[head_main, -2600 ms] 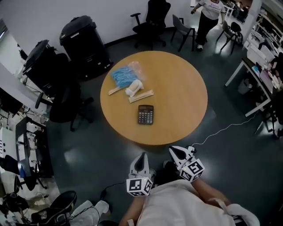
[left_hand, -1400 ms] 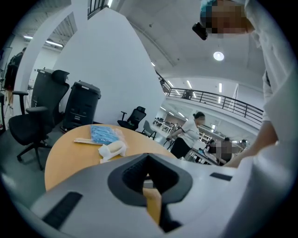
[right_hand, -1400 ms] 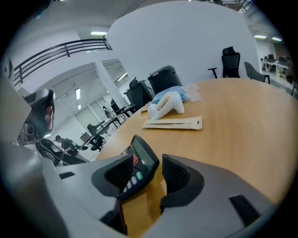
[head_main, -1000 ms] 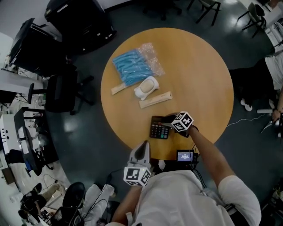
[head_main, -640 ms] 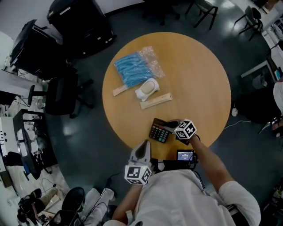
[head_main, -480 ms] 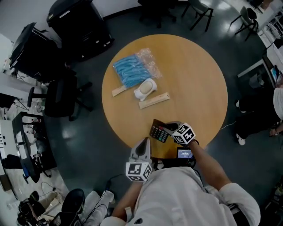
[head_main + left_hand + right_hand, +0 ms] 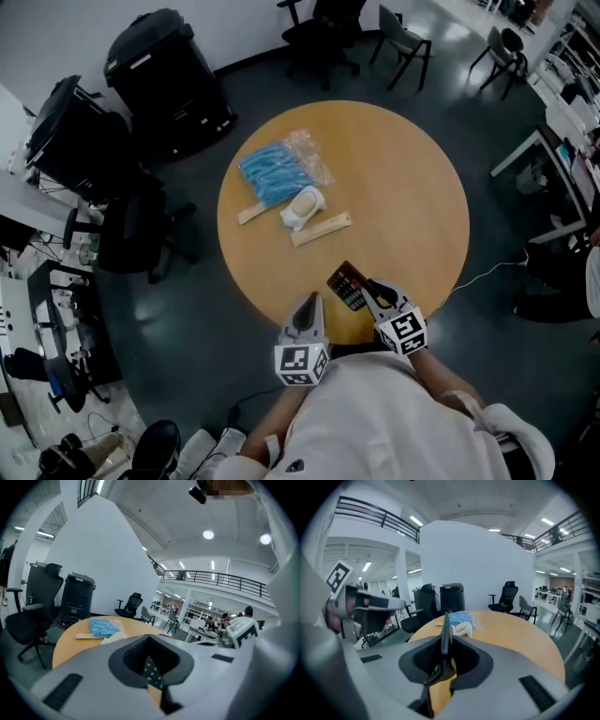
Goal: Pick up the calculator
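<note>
The right claw (image 7: 368, 286), closing, grips the calculator (image 7: 346, 284) above the tabletop's (image 7: 403, 187) near edge. The left claw (image 7: 310, 302) sits closed, empty.

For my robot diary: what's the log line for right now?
right hand-held gripper: jaws closing on black calculator | calculator: tilted, clear of round wooden table

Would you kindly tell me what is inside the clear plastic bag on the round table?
The bag holds a blue bundle filling most of it. What the blue things are is too small to tell; anything beneath them is covered.
</note>
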A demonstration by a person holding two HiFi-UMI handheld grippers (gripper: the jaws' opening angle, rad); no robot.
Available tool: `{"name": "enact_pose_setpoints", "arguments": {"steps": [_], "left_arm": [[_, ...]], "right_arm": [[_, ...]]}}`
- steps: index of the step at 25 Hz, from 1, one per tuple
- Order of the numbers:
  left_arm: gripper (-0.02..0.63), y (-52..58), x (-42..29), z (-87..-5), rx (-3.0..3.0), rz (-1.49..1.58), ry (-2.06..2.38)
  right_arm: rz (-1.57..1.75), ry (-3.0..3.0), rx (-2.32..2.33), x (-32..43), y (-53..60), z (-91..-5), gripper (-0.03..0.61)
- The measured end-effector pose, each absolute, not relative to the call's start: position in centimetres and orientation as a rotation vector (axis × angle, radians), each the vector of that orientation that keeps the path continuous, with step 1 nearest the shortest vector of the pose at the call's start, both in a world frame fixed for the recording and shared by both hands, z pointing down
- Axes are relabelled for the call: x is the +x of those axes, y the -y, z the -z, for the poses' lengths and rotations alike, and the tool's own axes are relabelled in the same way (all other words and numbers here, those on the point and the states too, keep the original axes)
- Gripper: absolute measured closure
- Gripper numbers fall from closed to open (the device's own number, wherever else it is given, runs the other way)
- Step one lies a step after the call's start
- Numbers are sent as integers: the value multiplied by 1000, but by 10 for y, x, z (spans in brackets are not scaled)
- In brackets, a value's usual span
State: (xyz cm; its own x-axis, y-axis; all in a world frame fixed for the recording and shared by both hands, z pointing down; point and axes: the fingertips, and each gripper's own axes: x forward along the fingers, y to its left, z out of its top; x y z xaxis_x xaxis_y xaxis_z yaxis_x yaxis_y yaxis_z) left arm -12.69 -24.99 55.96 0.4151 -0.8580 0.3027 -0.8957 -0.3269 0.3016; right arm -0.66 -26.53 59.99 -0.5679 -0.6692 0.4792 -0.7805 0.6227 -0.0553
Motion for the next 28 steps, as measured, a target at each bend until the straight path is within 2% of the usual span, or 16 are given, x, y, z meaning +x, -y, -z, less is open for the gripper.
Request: {"name": "enact_pose_setpoints", "arguments": {"steps": [7,28], "left_arm": [[607,260,-126,-532,2317,-45,1553],[607,255,-126,-533,2333,-50,1539]], "right_arm": [[-279,2546,1317,-11,256,-533,511],[-250,2504,1368,4,258,-532,512]]}}
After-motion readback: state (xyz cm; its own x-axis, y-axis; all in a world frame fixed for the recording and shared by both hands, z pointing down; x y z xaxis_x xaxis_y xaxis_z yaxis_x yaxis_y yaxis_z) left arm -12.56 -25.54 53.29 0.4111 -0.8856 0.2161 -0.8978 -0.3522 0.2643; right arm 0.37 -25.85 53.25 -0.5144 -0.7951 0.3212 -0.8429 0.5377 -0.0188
